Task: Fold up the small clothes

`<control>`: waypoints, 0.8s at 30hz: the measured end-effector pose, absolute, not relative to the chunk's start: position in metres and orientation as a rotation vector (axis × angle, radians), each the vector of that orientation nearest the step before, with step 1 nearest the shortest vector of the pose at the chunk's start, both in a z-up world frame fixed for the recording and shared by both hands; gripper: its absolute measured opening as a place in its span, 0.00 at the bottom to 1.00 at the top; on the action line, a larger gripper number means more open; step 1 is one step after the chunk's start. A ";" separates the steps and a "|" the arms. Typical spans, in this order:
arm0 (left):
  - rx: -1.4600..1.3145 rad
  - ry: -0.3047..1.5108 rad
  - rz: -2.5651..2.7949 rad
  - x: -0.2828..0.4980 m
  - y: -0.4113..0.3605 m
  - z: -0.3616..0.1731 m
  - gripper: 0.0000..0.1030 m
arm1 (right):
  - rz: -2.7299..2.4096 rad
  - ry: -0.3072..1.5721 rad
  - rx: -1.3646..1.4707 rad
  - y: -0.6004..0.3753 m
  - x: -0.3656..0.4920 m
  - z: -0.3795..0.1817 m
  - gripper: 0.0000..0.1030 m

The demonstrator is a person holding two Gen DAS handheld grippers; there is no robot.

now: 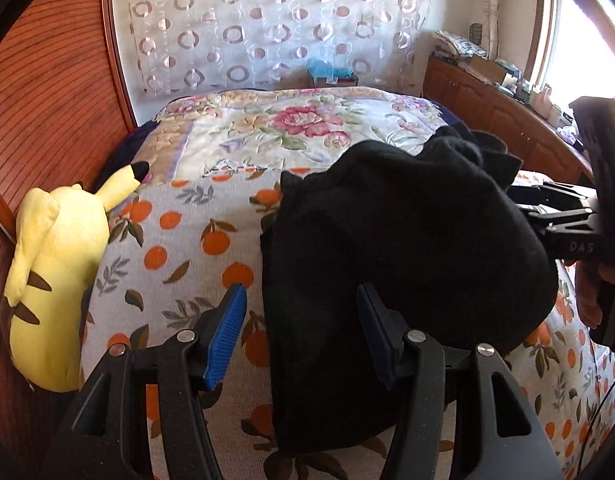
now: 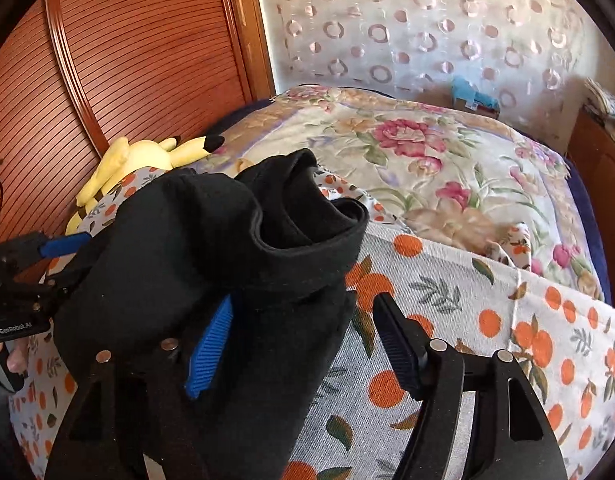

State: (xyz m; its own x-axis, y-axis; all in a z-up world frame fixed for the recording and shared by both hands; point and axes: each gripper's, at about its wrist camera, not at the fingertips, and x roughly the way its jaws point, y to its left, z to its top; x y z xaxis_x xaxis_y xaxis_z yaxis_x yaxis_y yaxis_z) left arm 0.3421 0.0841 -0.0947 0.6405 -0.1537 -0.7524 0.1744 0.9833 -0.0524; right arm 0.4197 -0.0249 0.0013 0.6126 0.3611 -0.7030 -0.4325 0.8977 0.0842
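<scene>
One black garment (image 1: 407,248) seen draped over bed (image 1: 195,240) with orange-print sheet; one yellow plush toy (image 1: 55,280) at bed edge; two grippers angled downward; left gripper (image 1: 303,332) released, jaws apart, cloth between; right gripper (image 2: 303,344) likewise released.

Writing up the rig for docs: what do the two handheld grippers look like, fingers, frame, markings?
Both match: the left gripper and right gripper have black angular frames with cut-out arms, round silver pivot pins, and ribbed blue finger pads. White lettering marks each body: "GenRobot.AI" on the left, "DAS" on the right. No sleeves visible.
</scene>
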 end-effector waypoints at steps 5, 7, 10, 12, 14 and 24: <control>0.020 0.863 -0.199 0.341 0.084 -0.099 0.57 | 0.431 0.757 -0.092 -0.036 0.409 0.016 0.70; 0.005 0.869 -0.203 0.341 0.086 -0.103 0.58 | 0.421 0.736 -0.084 -0.042 0.396 0.020 0.71; -0.006 0.864 -0.213 0.340 0.085 -0.104 0.60 | 0.441 0.717 -0.055 -0.050 0.379 0.023 0.71; -0.015 0.871 -0.205 0.342 0.086 -0.105 0.66 | 0.465 0.714 -0.036 -0.053 0.370 0.021 0.72; -0.030 0.878 -0.195 0.343 0.088 -0.105 0.71 | 0.485 0.705 -0.020 -0.055 0.361 0.020 0.73; -0.026 0.880 -0.191 0.342 0.085 -0.105 0.72 | 0.521 0.755 0.023 -0.056 0.374 -0.006 0.88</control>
State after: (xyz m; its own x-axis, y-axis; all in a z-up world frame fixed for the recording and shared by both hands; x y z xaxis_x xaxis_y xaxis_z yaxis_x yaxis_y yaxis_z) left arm 0.3419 0.0846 -0.1046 0.6209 -0.1774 -0.7635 0.1557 0.9826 -0.1017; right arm 0.3737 -0.0558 -0.0063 0.6081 0.4585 -0.6481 -0.4426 0.8735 0.2027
